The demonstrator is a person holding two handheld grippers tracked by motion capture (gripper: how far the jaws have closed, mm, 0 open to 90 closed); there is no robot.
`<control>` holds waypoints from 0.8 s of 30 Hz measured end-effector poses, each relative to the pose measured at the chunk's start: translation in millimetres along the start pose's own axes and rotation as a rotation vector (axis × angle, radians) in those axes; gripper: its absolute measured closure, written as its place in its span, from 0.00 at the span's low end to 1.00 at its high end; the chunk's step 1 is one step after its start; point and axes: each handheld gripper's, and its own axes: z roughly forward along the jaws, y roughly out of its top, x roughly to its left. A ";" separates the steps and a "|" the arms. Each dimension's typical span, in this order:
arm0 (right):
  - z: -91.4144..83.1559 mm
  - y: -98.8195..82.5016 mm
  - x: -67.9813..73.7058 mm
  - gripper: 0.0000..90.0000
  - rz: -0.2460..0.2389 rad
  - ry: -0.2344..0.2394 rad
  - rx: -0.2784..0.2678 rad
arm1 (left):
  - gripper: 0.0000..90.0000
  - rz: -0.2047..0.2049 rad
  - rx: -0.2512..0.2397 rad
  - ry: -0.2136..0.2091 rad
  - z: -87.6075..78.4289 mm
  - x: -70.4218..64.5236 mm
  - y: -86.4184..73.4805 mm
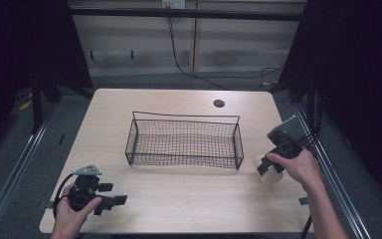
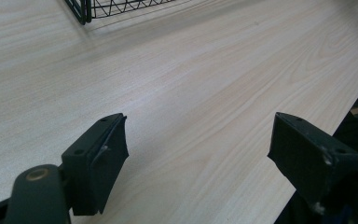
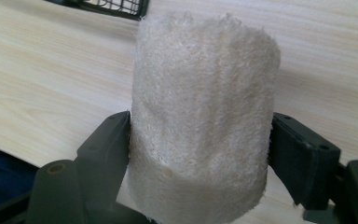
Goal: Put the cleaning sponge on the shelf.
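Loofah-like cylinder [image 3: 200, 121] was the piece being handled, though it was the smallest thing on the wooden table [image 1: 179, 194]. That pale, wood-grained table carried a round hole [image 1: 219, 103] beyond the wire basket [image 1: 184, 141], toward the far edge. The basket, black mesh with a raised rail along its far side, sat at the table's middle; the high view showed nothing inside it.

Just off the basket's right end, the right gripper [image 1: 269, 168] was held in the person's right hand [image 1: 301, 167], low over the table. Its two black jaws pressed against opposite sides of the cylinder, clamped on it. Well off from the basket's near left corner, close to the table's near edge, the left gripper [image 1: 113, 201] lay in the left hand [image 1: 72, 211] with its jaws spread wide apart over bare wood; in its own view, a corner of the basket [image 2: 86, 9] stood further up the table.

The cylinder [image 1: 269, 175] was cream-white, coarse and fibrous, with a fuzzy surface, faint lengthwise ridges and a ragged top edge. It stood upright between the jaws, bulging wider than their grip.
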 end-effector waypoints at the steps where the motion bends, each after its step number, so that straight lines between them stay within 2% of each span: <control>1: -0.9 -0.3 0.4 0.28 0.001 0.008 0.001 | 0.21 -0.003 -0.002 0.001 0.2 -0.1 0.0; 3: -2.6 -1.9 -0.6 0.28 0.002 -0.006 -0.002 | 0.21 0.001 0.000 0.002 0.4 0.0 0.0; 7: -7.2 -3.2 -1.4 0.28 0.010 -0.004 0.000 | 0.21 0.002 0.001 0.001 0.2 0.0 0.1; 18: -26.1 -5.3 3.9 0.28 -0.020 -0.004 0.006 | 0.21 0.003 0.001 0.001 0.5 0.0 0.0; 24: -38.2 -4.7 5.2 0.28 -0.021 0.000 -0.017 | 0.21 0.003 0.001 0.001 0.4 0.2 0.1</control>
